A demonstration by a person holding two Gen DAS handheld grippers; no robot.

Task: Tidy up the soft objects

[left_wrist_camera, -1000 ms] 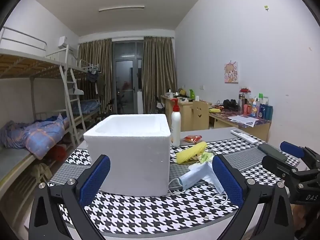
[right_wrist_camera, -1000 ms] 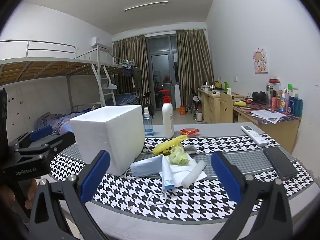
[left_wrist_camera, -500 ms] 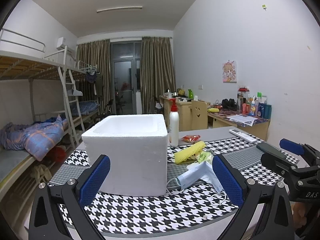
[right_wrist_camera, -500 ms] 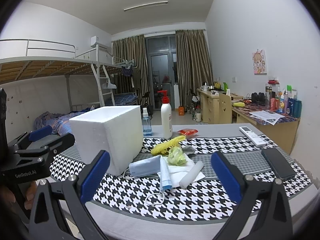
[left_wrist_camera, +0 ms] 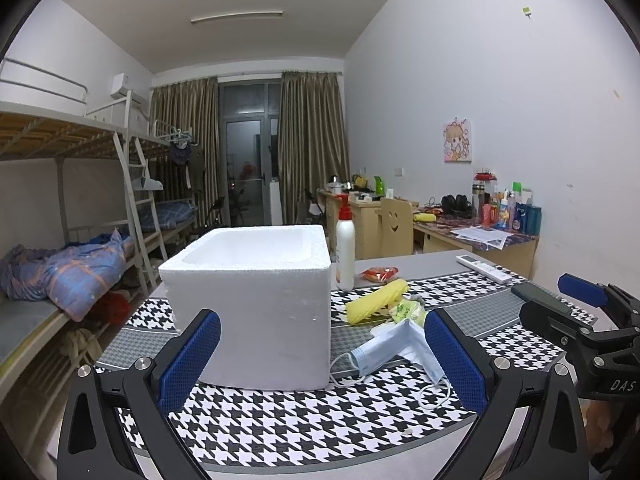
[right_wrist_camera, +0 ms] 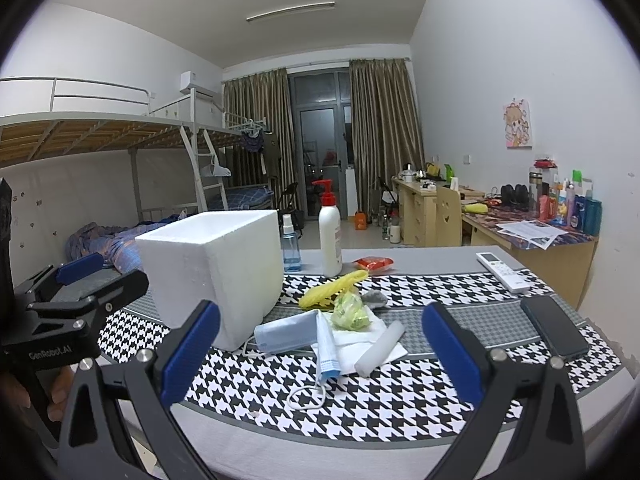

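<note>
I hold my left gripper [left_wrist_camera: 322, 360] spread wide with nothing between its blue pads, low at the near edge of the black-and-white houndstooth table mat [left_wrist_camera: 304, 420]; the open white foam box [left_wrist_camera: 256, 300] stands on the mat straight ahead of it, filling most of the gap between the fingers. My right gripper [right_wrist_camera: 318, 354] is likewise wide apart and empty, hovering short of the pile of soft things just right of the box. Nearest its fingers lies a pale blue folded face mask [right_wrist_camera: 286, 332], flat on the mat, its long axis running left to right and one end touching the box's base, with a second mask [right_wrist_camera: 327, 346] crossing it and pointing toward me, ear loop trailing off its near end. Behind them a crumpled green plastic bag [right_wrist_camera: 352, 312] sits on white tissue, and a yellow ribbed sponge [right_wrist_camera: 334, 289] stretches diagonally, far end toward the white pump bottle [right_wrist_camera: 330, 236]. A white foam cylinder [right_wrist_camera: 380, 348] lies aslant on the tissue.
</note>
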